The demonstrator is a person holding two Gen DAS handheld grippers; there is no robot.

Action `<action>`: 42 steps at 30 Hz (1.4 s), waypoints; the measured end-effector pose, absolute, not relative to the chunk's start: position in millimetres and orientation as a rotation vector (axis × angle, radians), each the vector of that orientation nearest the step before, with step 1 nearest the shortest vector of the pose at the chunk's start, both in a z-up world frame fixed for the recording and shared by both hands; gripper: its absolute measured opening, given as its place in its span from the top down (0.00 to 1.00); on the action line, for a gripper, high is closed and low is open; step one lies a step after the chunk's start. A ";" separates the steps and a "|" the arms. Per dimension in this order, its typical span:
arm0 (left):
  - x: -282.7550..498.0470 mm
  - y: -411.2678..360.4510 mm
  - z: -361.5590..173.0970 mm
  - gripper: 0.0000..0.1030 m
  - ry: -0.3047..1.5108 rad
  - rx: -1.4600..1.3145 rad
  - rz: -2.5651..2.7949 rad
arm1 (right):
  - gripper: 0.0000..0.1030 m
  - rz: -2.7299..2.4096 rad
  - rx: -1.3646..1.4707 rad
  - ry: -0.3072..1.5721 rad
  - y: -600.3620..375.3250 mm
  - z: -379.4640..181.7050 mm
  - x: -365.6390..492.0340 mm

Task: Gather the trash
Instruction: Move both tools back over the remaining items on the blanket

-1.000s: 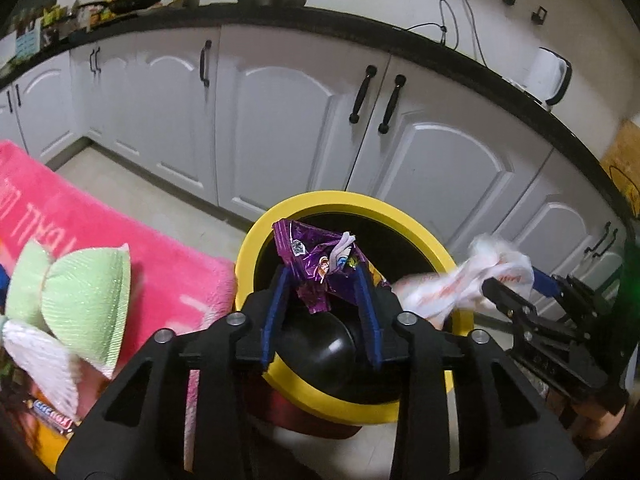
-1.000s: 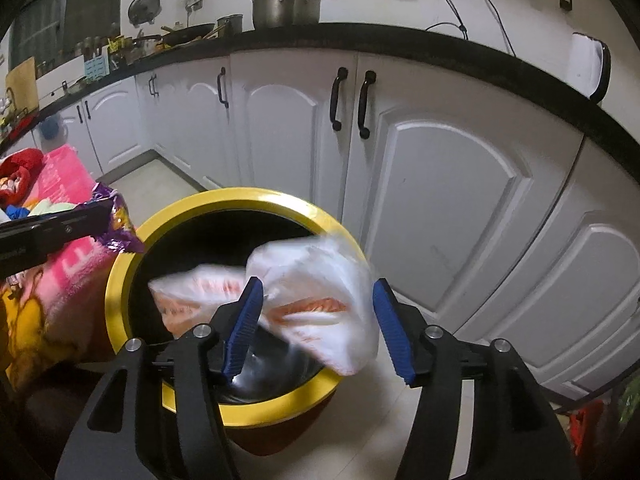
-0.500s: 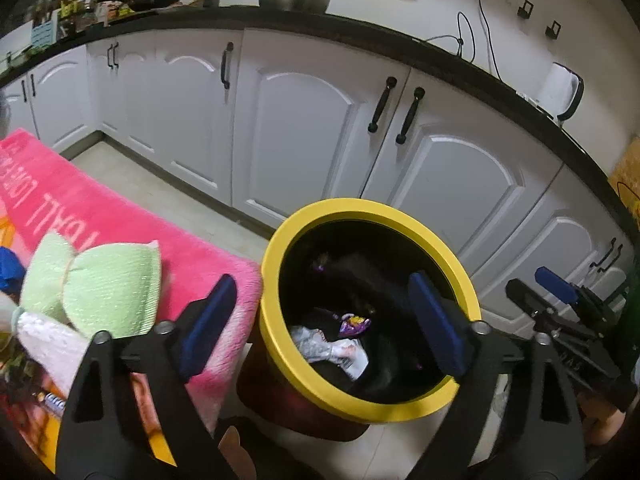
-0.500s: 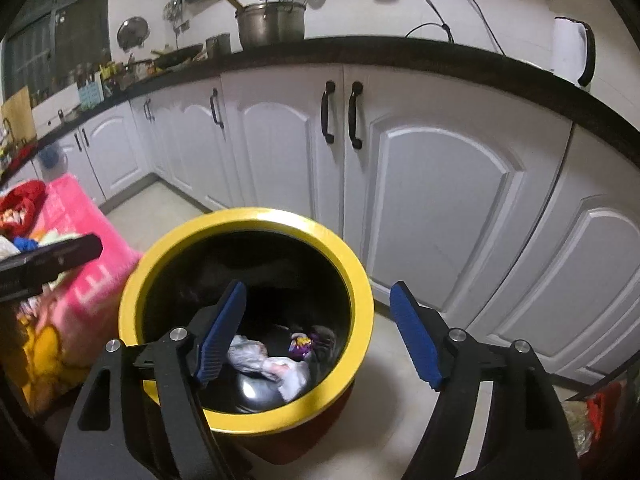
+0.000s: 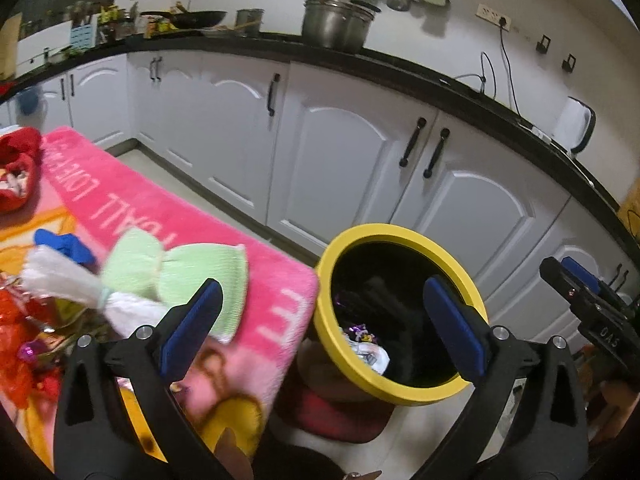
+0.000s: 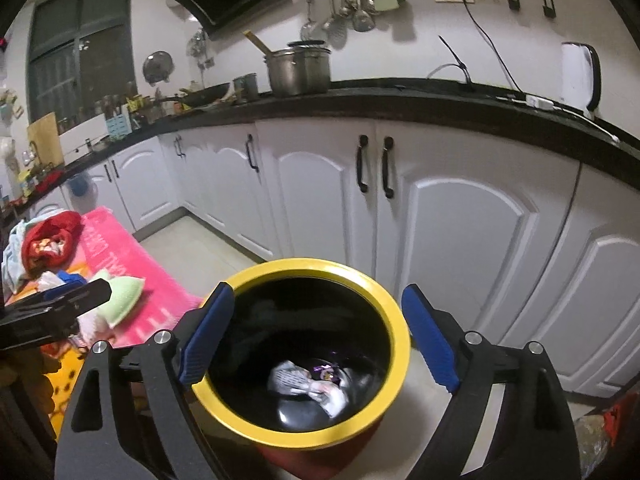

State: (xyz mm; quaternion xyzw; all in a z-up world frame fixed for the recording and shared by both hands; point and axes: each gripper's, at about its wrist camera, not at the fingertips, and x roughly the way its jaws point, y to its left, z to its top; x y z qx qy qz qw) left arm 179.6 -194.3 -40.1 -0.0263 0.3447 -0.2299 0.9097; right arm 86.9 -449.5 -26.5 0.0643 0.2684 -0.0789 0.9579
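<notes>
The trash bin point(image 6: 398, 332), a round bucket with a yellow rim and a black inside, stands upright on the floor with its mouth facing up, just in front of the white cabinet doors point(image 6: 472, 248). At its bottom lie a crumpled white wrapper point(image 6: 304, 386) and a purple wrapper point(image 6: 326, 372), touching each other (their print is too small to read, and the dark walls swallow the rest of the inside). The left gripper point(image 5: 326, 332) hangs above the bin's near left edge, its blue-padded fingers point(image 5: 188, 330) spread as wide as they go after just opening, with nothing between them. The right gripper point(image 6: 316, 334) hovers over the bin's mouth, its fingers point(image 6: 206, 334) also wide apart after just opening, and empty. Left of the bin a pink printed cloth point(image 5: 132, 208) covers the tabletop, its near part cut off by the frame. On it rest a pale green sponge-like pad point(image 5: 200, 272) tied to a white tuft point(image 5: 64, 276), a blue scrap point(image 5: 64, 246) and a red bag point(image 6: 50, 240). On the black counter behind stand a steel pot point(image 6: 298, 68) and a white kettle point(image 6: 580, 72).
</notes>
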 end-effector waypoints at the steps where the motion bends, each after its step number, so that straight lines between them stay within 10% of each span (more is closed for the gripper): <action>1: 177.7 -189.4 -38.0 0.10 0.704 -0.054 -0.463 | 0.19 -0.151 0.126 0.542 -445.9 -24.4 86.9; 42: 143.6 3.3 -18.4 0.10 0.578 -0.169 -0.095 | 0.18 0.330 -0.116 0.566 -234.8 -7.9 127.4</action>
